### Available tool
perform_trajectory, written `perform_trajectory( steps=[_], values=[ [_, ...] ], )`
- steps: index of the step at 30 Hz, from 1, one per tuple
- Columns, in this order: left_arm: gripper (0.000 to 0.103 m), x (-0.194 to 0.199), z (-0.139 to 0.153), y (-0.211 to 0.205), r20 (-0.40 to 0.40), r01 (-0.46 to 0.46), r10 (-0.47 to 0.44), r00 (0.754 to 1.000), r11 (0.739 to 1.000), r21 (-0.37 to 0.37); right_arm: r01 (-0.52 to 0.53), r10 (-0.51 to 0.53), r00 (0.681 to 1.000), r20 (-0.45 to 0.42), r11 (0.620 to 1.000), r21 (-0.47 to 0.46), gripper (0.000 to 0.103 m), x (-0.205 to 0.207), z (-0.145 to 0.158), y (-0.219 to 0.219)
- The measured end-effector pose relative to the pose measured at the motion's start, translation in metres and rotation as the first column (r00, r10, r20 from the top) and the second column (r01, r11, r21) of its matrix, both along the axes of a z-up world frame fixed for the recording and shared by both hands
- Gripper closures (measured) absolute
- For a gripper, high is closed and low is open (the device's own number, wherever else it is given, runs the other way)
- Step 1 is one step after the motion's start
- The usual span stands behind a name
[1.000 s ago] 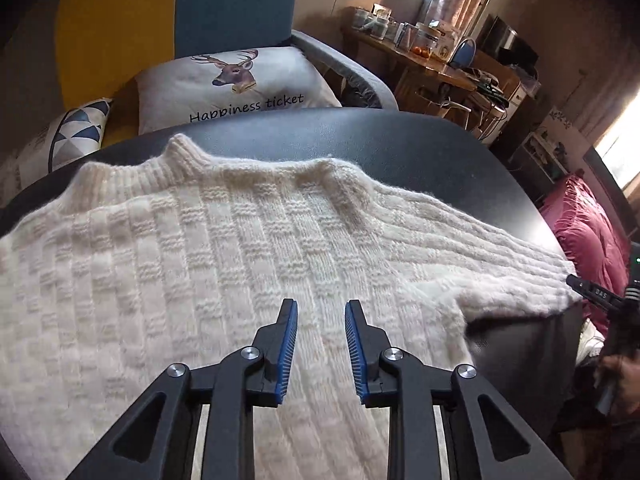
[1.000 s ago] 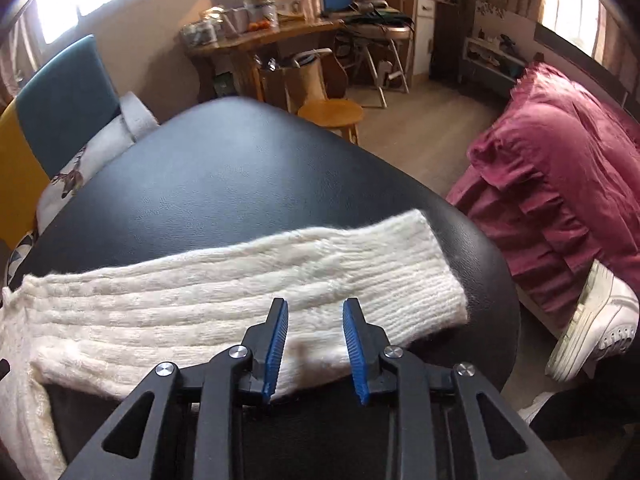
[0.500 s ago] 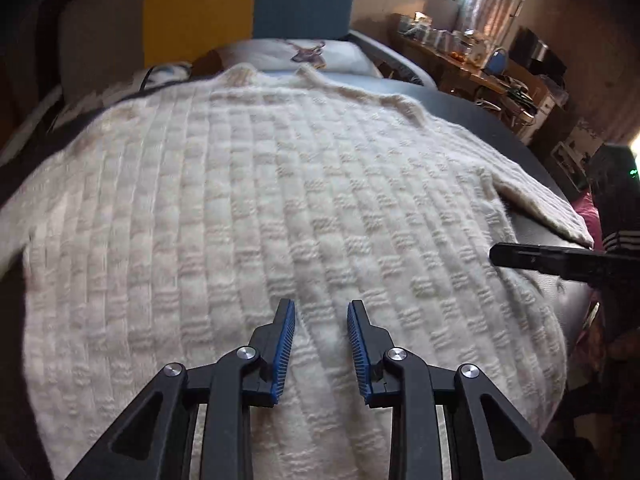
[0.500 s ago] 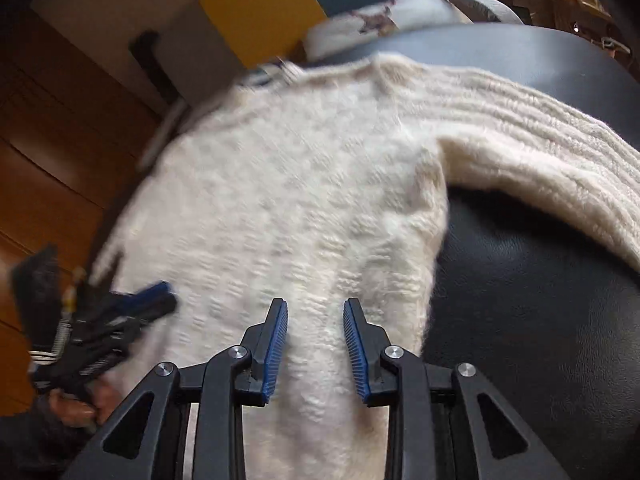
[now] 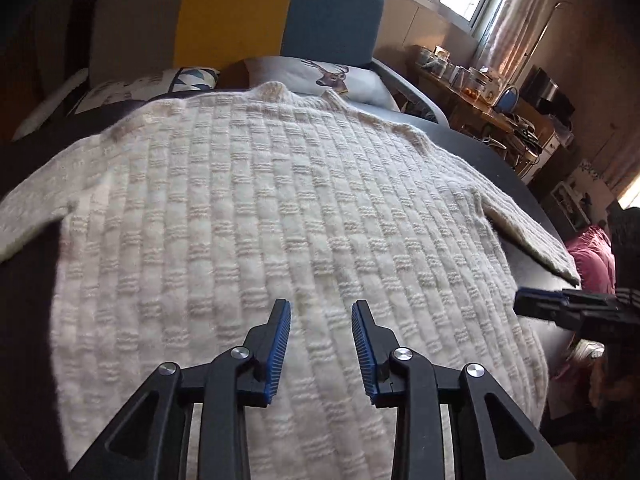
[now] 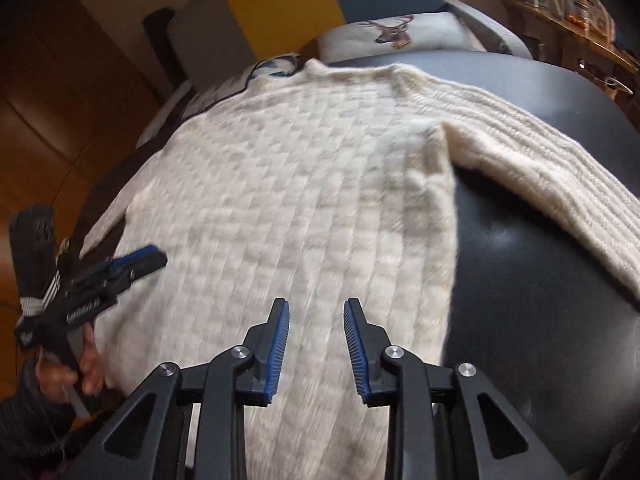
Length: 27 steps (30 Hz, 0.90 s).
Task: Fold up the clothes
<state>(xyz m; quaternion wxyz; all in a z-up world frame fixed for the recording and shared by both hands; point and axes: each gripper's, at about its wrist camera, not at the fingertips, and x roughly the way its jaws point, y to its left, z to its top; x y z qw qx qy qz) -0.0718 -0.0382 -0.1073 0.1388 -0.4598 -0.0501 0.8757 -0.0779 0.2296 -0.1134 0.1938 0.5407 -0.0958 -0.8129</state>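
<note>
A: L gripper (image 5: pixel 321 346), what's it doing?

B: Hanging over the near part of the sweater (image 5: pixel 280 216), blue pads (image 5: pixel 280 344) standing apart, nothing between them. Can't tell if the tips are touching the knit.

A: R gripper (image 6: pixel 316 344)?

B: Same thing. Fingers spread, gap empty, hovering over the sweater's lower body nr its right side edge. In the L cam it's showing at the right edge (image 5: pixel 560 310), poking in beside the sweater; only seen side-on there.

A: And the L one in the R cam?

B: Showing at the left (image 6: pixel 120 268), a hand (image 6: pixel 76 372) gripping its handle, tip reaching over the sweater's left edge.

A: Sweater itself?

B: Cream knit, block pattern, lying spread flat on a dark table (image 6: pixel 540 300), collar pointing away. One sleeve (image 6: pixel 552 184) is stretching out to the right across the table, the other (image 5: pixel 28 216) is running off to the left.

A: Further back?

B: Deer-print cushion (image 5: pixel 340 80) sitting just past the collar, w/ a triangle-pattern cushion (image 5: pixel 192 80) beside it, both on a sofa (image 5: pixel 280 12) w/ yellow & blue back panels. Far right, a cluttered wooden desk (image 5: pixel 472 100) under the window, and smth pink (image 5: pixel 592 252) lying past the table edge.
</note>
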Motion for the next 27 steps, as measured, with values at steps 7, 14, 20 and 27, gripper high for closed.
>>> perform_trajectory(
  steps=[7,14,20,27],
  values=[
    [0.063,0.009,-0.007,-0.027,0.011,-0.017,0.017,1.000,1.000,-0.025,0.152,-0.149,0.988,0.033,0.975,-0.160,0.075,0.035,-0.014,0.036],
    [0.061,0.045,0.010,-0.026,-0.019,-0.002,0.003,1.000,1.000,0.024,0.309,-0.261,0.950,0.173,0.869,-0.386,0.069,0.092,-0.035,0.103],
    [0.059,0.051,-0.011,-0.060,0.054,-0.113,0.111,0.992,0.993,0.025,0.302,-0.231,0.952,0.201,0.820,-0.487,0.067,0.095,-0.056,0.096],
    [0.055,0.045,-0.013,-0.050,0.025,-0.094,0.095,0.995,0.994,-0.047,0.199,-0.193,0.979,0.066,0.823,-0.533,0.073,0.075,-0.036,0.059]
  ],
)
